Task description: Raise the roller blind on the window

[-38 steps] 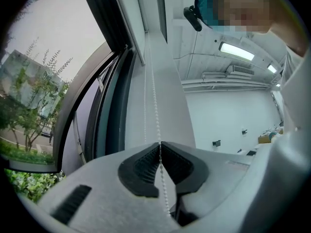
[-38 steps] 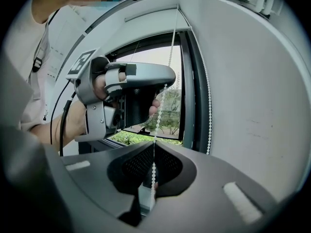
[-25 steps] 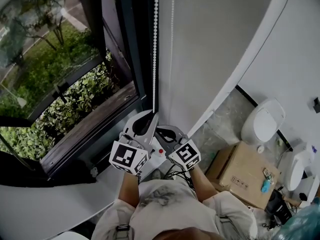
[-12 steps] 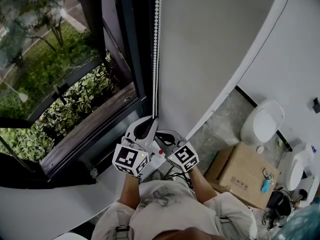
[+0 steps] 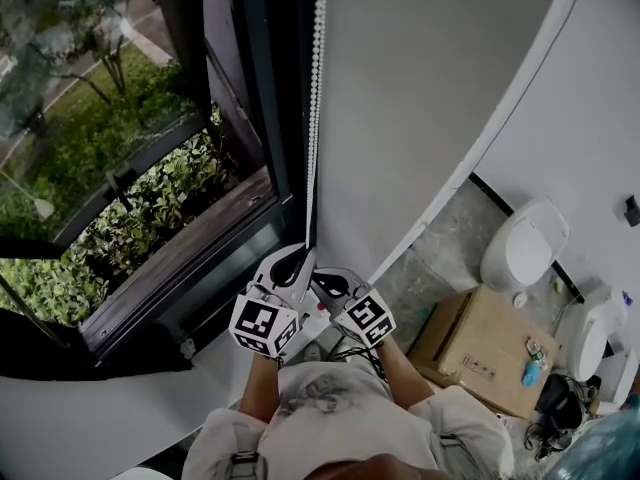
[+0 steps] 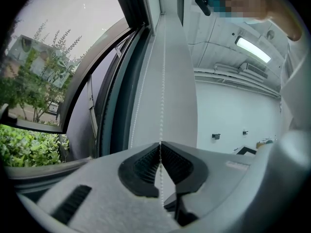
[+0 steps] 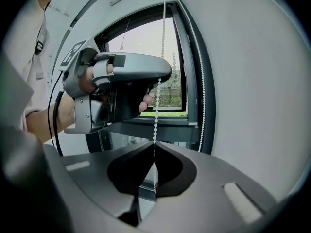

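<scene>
Low in the centre of the head view, the person's forearms (image 5: pixel 262 386) reach forward with a gripper in each hand, the two marker cubes side by side. The left claw (image 5: pixel 303 257) and the right claw (image 5: pixel 318 280) meet at the same white bead chain (image 5: pixel 315 88), with the left tip just above the right.

In the left gripper view the ribbed pads are clenched together on the chain, which runs straight up from between them. In the right gripper view the jaws are likewise pinched shut on the chain. The left gripper fills the upper left there, and the beads hang from it down into the right claw.

The chain climbs along the left edge of the grey roller blind (image 5: pixel 430 88), which fills the upper middle of the head view and still hangs down to about the height of the claws. Just left of it stands the dark frame of the window (image 5: pixel 262 98), and beyond the glass green shrubs (image 5: pixel 130 218) show at the left.

Down at the lower right, on the floor (image 5: pixel 440 238), sit a cardboard box (image 5: pixel 490 353) and a white toilet (image 5: pixel 525 243).
</scene>
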`<state>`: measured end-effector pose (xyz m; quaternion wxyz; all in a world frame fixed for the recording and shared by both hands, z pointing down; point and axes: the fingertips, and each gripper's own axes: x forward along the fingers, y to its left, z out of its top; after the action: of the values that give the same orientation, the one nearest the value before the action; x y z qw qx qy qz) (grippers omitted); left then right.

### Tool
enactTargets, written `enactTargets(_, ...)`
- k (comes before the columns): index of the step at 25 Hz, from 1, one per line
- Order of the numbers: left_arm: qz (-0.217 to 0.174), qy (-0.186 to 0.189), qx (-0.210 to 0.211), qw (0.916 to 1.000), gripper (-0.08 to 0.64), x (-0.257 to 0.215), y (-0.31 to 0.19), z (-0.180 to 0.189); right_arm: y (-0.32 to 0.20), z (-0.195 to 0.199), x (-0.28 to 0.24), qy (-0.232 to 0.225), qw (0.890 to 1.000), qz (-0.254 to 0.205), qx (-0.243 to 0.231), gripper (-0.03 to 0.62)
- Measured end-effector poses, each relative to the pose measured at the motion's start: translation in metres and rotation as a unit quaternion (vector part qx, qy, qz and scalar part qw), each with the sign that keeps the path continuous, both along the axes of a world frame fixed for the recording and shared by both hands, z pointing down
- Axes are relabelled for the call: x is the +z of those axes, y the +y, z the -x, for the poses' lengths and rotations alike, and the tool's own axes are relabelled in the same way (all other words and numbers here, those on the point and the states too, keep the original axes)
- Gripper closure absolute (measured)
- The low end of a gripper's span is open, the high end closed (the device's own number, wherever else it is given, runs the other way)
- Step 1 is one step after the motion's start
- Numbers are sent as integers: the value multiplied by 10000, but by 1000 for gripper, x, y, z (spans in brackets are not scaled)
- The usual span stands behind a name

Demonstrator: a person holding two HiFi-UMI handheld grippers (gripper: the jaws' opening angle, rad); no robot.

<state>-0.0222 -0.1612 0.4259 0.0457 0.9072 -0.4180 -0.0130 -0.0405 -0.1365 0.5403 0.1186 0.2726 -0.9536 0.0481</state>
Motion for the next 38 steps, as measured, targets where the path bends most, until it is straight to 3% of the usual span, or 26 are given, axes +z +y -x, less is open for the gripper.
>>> enactTargets(21, 241, -91, 25, 9997, 540, 29, 1, 4, 3, 3, 28, 262, 9993, 266, -48, 581)
enactTargets(27, 206, -82, 33, 9997, 540, 28, 2, 5, 4, 4, 23, 177, 9998, 69, -31, 574)
enactTargets(33, 192, -88, 2, 9998, 540, 28, -3, 8, 1, -6, -3, -77, 9999, -51, 53, 561)
enactTargets(38, 191, -113, -12, 9998, 540, 28, -5, 8, -4, -20, -53, -426, 9979, -464, 151, 553)
